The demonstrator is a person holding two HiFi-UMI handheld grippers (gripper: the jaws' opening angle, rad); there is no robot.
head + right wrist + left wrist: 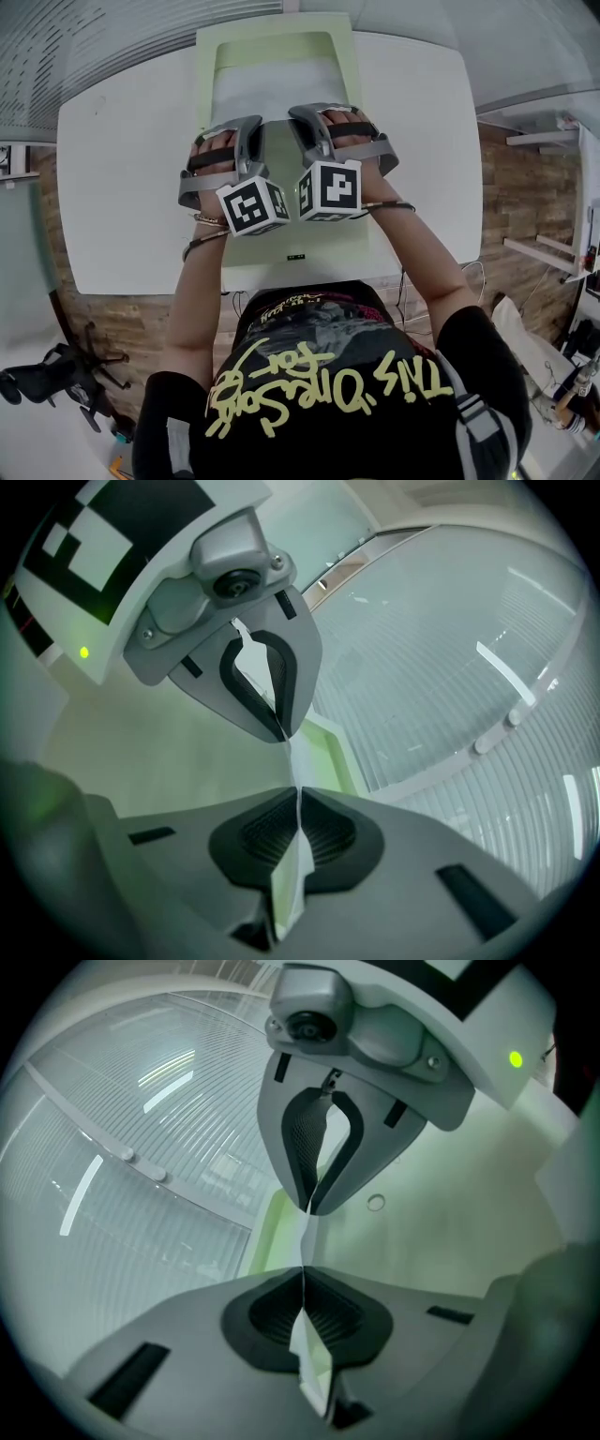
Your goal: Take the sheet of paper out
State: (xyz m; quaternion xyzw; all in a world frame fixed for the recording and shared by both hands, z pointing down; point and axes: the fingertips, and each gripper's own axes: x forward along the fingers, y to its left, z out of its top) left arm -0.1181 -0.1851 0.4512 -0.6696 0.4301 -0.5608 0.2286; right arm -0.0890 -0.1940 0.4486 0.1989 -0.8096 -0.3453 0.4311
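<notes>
White table [112, 187] bears a pale green folder [211, 56]; the sheet of paper [272, 89] lies inside it, so removal looks barely begun. Left gripper [307, 1241] and right gripper [291, 766] each pinch a thin pale edge [314, 1363], whether paper or folder flap I cannot tell.

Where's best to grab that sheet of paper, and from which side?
Its near edge, coming from the person's side. The paper lies flat in the green folder, so only an edge can be pinched; the left gripper and right gripper are shut on it there.
</notes>
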